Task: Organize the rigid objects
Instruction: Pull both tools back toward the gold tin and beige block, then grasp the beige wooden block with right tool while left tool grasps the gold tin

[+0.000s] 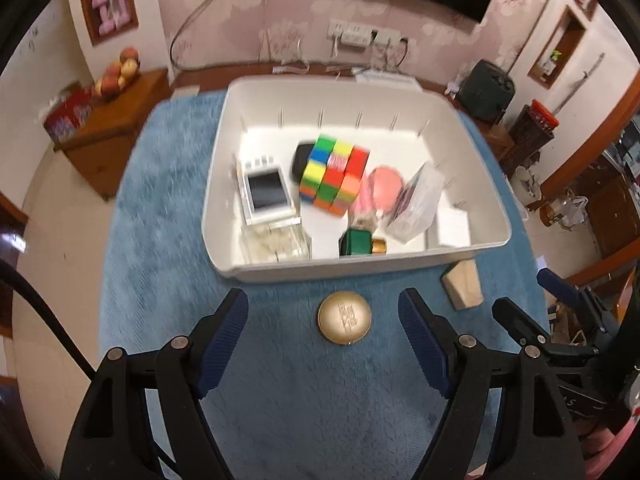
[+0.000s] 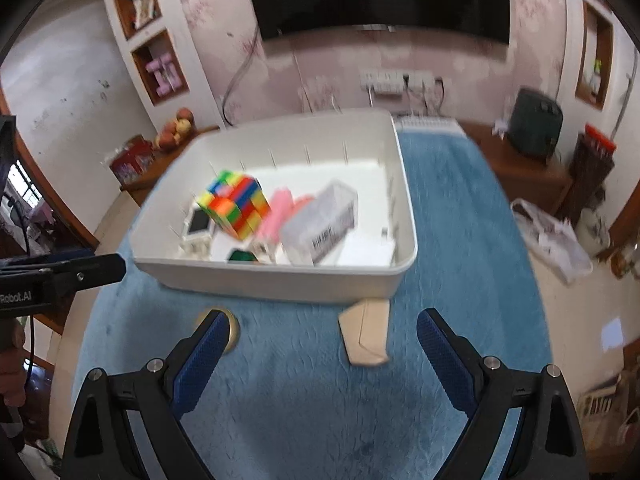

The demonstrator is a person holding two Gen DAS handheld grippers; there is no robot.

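You're on the last two pickups: gold tin (image 1: 344,319) sits low center between your open left gripper (image 1: 323,338), wooden block (image 2: 366,332) inside your open right gripper (image 2: 323,354). Close, then drop both into the white bin (image 1: 224,168).

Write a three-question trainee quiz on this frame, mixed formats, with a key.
1. True or false: the gold round tin lies inside the white bin.
2. Which item sits on the blue mat beside the bin's front wall, ahead of the right gripper? A) colour cube B) wooden block C) green bottle
3. Fill in: the fingers of the left gripper stand either side of the ____.

Key: 1 false, it lies on the mat; 2 B, the wooden block; 3 gold round tin.
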